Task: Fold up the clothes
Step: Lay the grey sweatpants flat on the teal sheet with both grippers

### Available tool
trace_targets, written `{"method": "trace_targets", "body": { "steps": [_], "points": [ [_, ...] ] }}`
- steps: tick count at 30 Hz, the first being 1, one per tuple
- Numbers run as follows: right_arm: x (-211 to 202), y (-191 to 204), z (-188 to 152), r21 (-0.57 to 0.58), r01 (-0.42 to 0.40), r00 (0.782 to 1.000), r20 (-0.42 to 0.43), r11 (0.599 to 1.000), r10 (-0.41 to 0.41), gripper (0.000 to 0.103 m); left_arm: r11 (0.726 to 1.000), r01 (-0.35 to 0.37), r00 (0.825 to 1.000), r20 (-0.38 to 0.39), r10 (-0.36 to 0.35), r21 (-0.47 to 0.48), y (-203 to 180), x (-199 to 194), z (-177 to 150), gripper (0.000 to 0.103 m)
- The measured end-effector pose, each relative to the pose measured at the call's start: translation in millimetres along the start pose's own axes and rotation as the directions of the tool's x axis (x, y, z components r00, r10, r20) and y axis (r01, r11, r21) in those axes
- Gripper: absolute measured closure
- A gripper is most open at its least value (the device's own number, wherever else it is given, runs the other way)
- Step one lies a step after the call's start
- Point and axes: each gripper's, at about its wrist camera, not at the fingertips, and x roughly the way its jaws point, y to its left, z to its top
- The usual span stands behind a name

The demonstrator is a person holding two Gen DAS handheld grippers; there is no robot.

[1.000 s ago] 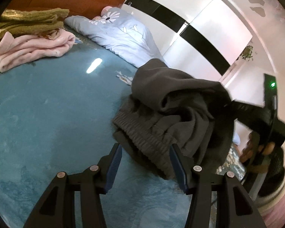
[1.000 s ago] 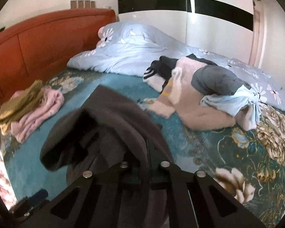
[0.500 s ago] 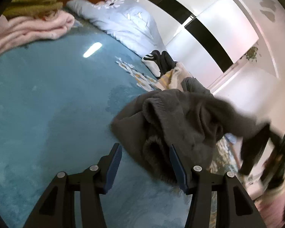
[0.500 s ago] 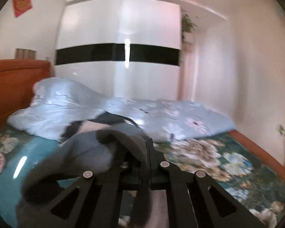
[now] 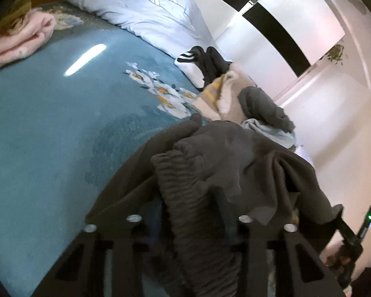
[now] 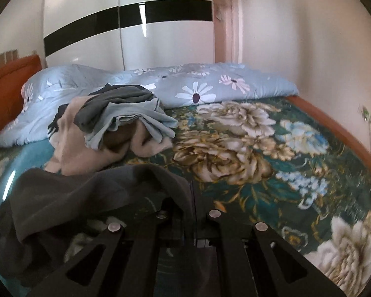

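Between the left gripper's (image 5: 190, 220) closing jaws lies the ribbed waistband of the dark grey sweatpants (image 5: 225, 163), bunched above the teal bedspread (image 5: 49, 128); the right gripper (image 6: 189, 220), pressed together, pinches another edge. Best to pull both holds apart and spread the garment flat on the bare teal patch, clear of the unfolded clothes heap (image 6: 116, 128) and blue floral duvet (image 6: 197, 86) beyond.

Left tongs (image 5: 190, 212) are closing on cloth; right tongs (image 6: 192, 212) are clamped tight on cloth.
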Motion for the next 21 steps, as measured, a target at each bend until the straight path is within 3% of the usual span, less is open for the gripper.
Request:
{"method": "trace_targets", "body": {
  "steps": [5,6,7,10,13,17,19,21],
  "points": [
    [9,-13,2,0.018,0.002,1.0,0.0,1.0,-0.002,0.099,0.993,-0.084,0.994,0.071,0.078,0.087,-18,-8,18,0.077],
    [10,-15,4,0.031,-0.003,1.0,-0.001,1.0,0.003,0.099,0.99,-0.103,0.991,0.09,0.095,0.098,-22,-13,27,0.081],
    [12,-17,7,0.044,-0.009,1.0,-0.002,0.999,0.009,0.099,0.988,-0.116,0.987,0.121,0.104,0.103,-24,-22,40,0.093],
    [11,-20,21,0.072,-0.03,0.999,0.023,0.997,0.028,0.099,0.985,-0.13,0.97,0.219,0.103,0.109,-33,-55,79,0.096],
    [7,-22,37,0.09,-0.057,0.997,0.059,0.994,0.052,0.099,0.976,-0.145,0.94,0.33,0.085,0.162,-50,-93,106,0.096],
    [-5,-18,46,0.06,-0.055,0.991,0.125,0.997,0.047,0.099,0.955,-0.152,0.906,0.422,0.031,0.255,-61,-132,100,0.096],
    [-7,-16,40,0.033,-0.053,0.99,0.135,0.998,0.048,0.099,0.95,-0.14,0.913,0.408,0.015,0.278,-51,-134,79,0.096],
    [-3,-17,28,0.004,-0.033,0.993,0.114,0.999,0.032,0.099,0.949,-0.156,0.927,0.372,0.045,0.274,-35,-126,55,0.096]
  ]
}}
